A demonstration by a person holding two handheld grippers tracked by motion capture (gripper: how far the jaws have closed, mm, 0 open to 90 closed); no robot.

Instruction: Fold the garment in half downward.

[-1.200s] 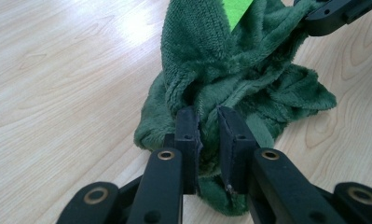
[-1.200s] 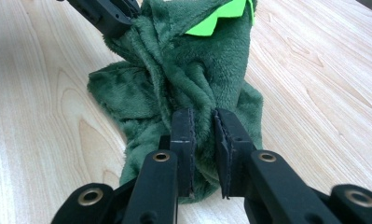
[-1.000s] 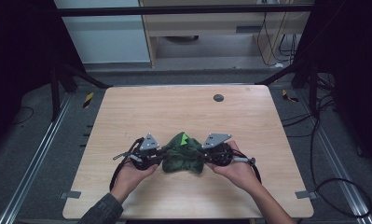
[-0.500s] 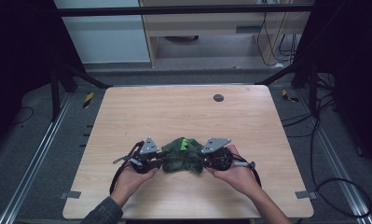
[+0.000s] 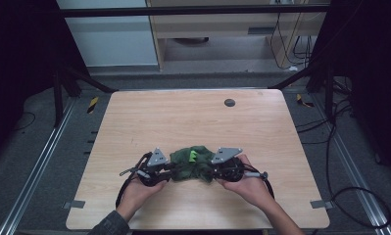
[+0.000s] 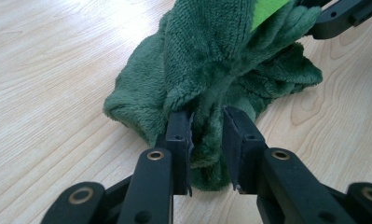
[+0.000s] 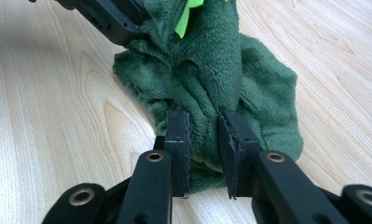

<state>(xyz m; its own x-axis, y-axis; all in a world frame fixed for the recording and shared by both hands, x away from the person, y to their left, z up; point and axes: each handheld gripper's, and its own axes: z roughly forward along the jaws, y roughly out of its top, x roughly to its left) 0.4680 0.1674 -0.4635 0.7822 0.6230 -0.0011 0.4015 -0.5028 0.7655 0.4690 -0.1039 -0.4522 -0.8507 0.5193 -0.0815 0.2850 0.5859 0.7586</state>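
Bunched green cloth pinched at both ends, to be drawn out flat

The green fleece cloth (image 5: 192,163) lies crumpled on the near half of the worktop (image 5: 193,117), gathered into a ridge with a bright green tag (image 5: 193,155) near its top. A thick fold of it is clamped in the left hand-held gripper (image 6: 207,140), and another fold at the opposite end is clamped in the right hand-held gripper (image 7: 203,135). The step in hand is judged to be spreading the cloth. It would best be done by the two ends being drawn apart evenly and kept low over the wood, so that neither fold is pulled from its jaws. Whether true corners or only mid-edge bunches are held cannot be told from these views; if bunches, a regrasp nearer the corners may be needed.
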